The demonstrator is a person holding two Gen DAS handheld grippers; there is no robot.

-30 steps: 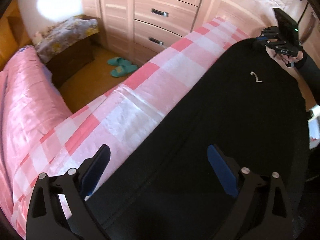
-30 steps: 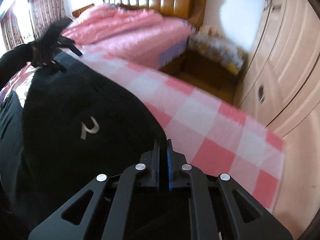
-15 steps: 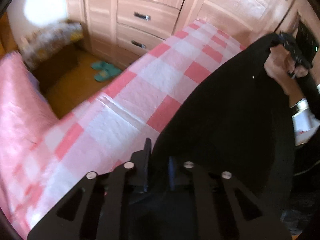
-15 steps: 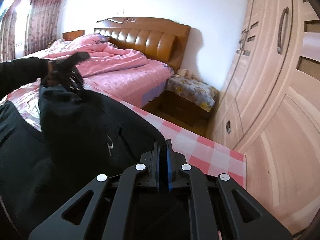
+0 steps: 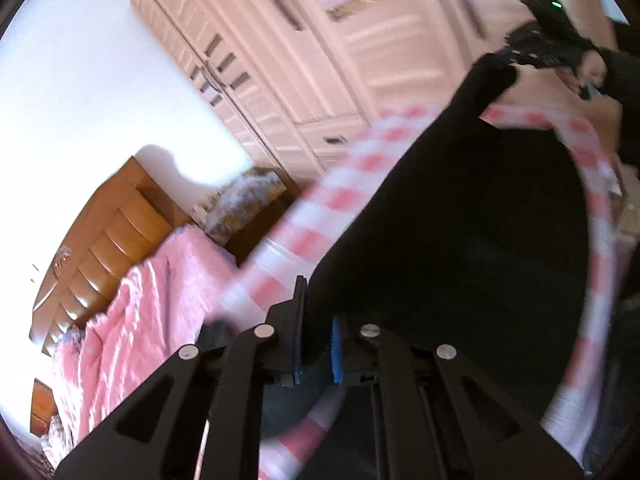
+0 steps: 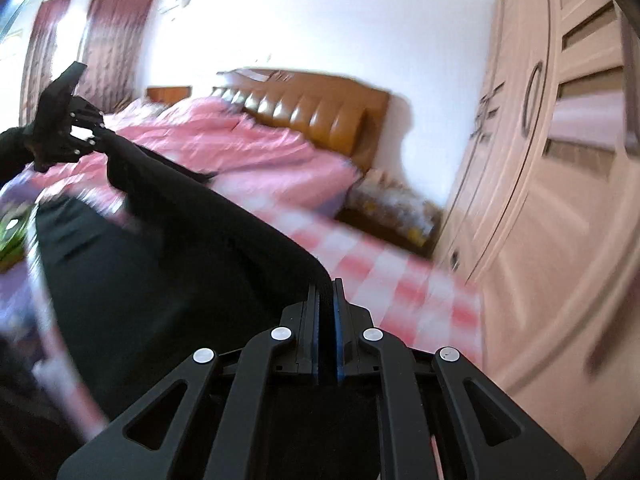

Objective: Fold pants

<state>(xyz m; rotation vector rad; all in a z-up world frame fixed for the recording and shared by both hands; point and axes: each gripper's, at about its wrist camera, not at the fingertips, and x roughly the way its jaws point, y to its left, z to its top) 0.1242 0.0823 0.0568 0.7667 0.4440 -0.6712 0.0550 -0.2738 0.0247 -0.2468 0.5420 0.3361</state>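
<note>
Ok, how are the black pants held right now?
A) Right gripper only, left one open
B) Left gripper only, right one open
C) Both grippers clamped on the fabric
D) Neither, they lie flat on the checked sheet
C: the left gripper is closed on an edge of the black pants, and the right gripper is closed on another edge, with the fabric lifted off the pink checked sheet.
</note>
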